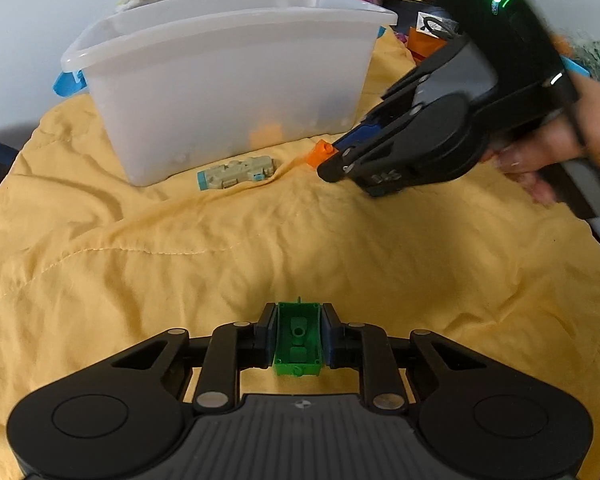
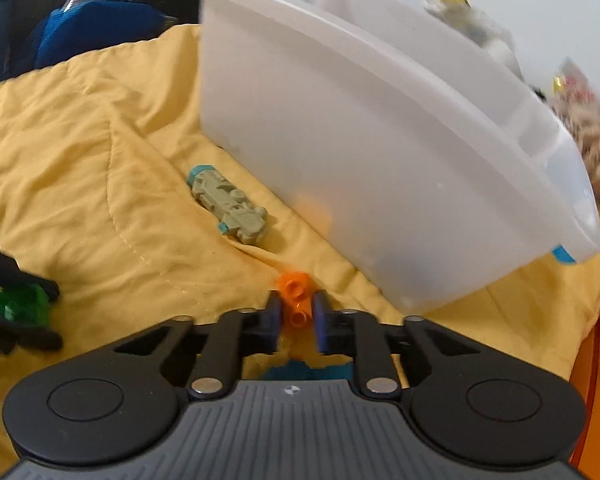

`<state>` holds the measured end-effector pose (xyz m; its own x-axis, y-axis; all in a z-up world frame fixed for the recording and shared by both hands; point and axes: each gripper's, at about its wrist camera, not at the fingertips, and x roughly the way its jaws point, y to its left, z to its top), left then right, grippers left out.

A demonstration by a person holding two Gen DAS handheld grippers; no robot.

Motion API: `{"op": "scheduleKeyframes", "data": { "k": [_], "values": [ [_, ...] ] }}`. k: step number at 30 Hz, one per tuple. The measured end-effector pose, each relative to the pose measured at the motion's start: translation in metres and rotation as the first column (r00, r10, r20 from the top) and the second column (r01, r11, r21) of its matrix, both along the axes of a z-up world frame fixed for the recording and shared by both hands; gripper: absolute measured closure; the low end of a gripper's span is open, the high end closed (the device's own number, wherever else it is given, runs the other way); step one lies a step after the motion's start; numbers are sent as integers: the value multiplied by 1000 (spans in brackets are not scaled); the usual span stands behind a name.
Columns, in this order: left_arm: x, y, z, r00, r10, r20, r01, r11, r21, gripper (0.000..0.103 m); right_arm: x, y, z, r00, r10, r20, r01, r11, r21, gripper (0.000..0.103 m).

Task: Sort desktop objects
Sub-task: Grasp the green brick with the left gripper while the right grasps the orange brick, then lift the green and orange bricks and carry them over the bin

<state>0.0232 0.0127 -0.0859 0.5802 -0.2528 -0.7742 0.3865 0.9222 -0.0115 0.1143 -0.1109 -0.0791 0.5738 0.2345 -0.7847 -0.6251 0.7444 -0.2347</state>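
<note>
Pinching a small green plastic block [image 1: 298,338] between its pads, the left claw [image 1: 299,336] hovers low over the near part of the rumpled yellow quilted cloth [image 1: 140,240]. The block's open, hollow side faces up at the camera, and its long axis runs along the fingers.

Far and to the right, the right claw [image 2: 296,314] has its pads on either side of a small orange studded plastic piece [image 2: 296,298] that sits on the cloth. The pads look close to its sides, but I cannot tell whether they are already pressing it. Its long axis runs roughly along the fingers, with the far end poking out past the tips.

What the next move likely turns on is the translucent white plastic bin [image 1: 220,80]. It stands at the far side of the cloth, its near wall just beyond the orange piece, so the right claw is much the nearer of the two. From either claw the rim is up and ahead, meaning a lift is needed before any release.

A grey-and-teal toy vehicle [image 1: 236,173] lies on its side against the foot of the bin, left of the orange piece, long axis running left to right along the wall. Neither claw holds it.
</note>
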Motion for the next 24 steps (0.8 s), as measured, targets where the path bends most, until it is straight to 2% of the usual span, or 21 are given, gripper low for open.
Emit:
{"op": "scheduleKeyframes", "data": {
  "k": [3, 6, 9, 11, 14, 17, 19, 20, 24],
  "values": [
    [-4, 3, 1, 1000, -3, 6, 3, 1000, 6, 78, -20, -7, 15, 999, -29, -43, 32, 997, 72, 86],
    [-9, 7, 2, 1000, 1, 13, -1, 1000, 3, 78, -45, -15, 28, 988, -47, -149, 67, 990, 127, 86],
    [-16, 8, 2, 1000, 6, 25, -6, 1000, 4, 78, -63, -21, 24, 960, -63, -273, 94, 990, 101, 86],
    [-22, 7, 2, 999, 10, 32, -10, 1000, 2, 78, -71, -19, 17, 944, -67, -322, 93, 994, 64, 86],
    [-24, 5, 1, 999, 21, 39, -21, 1000, 3, 77, -70, -17, 3, 942, -91, -323, 107, 994, 32, 85],
    [-24, 4, 1, 999, 21, 38, -21, 1000, 8, 76, -72, -18, 2, 954, -110, -278, 130, 990, 58, 81],
    [-26, 5, 2, 999, 19, 33, -19, 1000, 5, 76, -75, -20, 5, 961, -131, -242, 150, 987, 61, 66],
    [-27, 5, 3, 999, 20, 31, -20, 1000, 2, 76, -77, -22, 5, 962, -145, -232, 163, 985, 60, 64],
    [-29, 5, 3, 999, 26, 35, -26, 1000, 0, 76, -90, -38, 10, 968, -166, -186, 202, 959, 197, 66]
  ]
}}
